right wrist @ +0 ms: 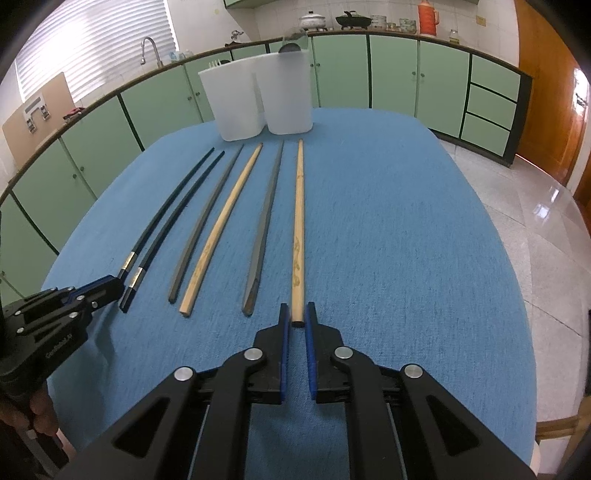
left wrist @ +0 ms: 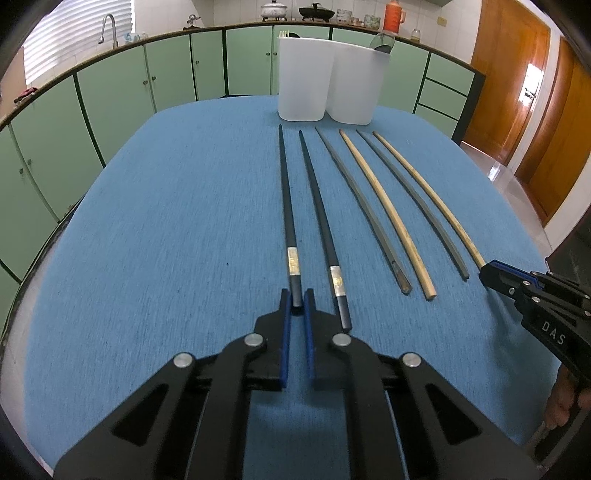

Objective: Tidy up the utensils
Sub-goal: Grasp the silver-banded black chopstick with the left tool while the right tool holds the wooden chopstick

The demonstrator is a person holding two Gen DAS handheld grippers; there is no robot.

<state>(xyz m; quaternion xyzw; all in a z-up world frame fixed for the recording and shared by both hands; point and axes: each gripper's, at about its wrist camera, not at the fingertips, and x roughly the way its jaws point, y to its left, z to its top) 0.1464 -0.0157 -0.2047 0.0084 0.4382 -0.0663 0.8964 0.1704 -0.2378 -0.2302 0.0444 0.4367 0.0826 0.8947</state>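
Several chopsticks lie side by side on the blue tablecloth [left wrist: 166,221], pointing at two white holders [left wrist: 303,77]. My left gripper [left wrist: 297,297] has its jaws closed around the near end of the leftmost black chopstick [left wrist: 286,206], which lies on the cloth. My right gripper [right wrist: 298,312] has its jaws closed around the near end of the rightmost wooden chopstick [right wrist: 298,221], also flat on the cloth. Between them lie a second black chopstick [left wrist: 319,221], two grey ones [left wrist: 362,206] and a second wooden one [left wrist: 384,210].
The white holders [right wrist: 258,99] stand at the table's far edge; the left one holds a white fork [left wrist: 283,34], the right one a dark spoon [left wrist: 384,42]. Green cabinets [left wrist: 147,85] curve behind. Tiled floor [right wrist: 535,221] lies to the right.
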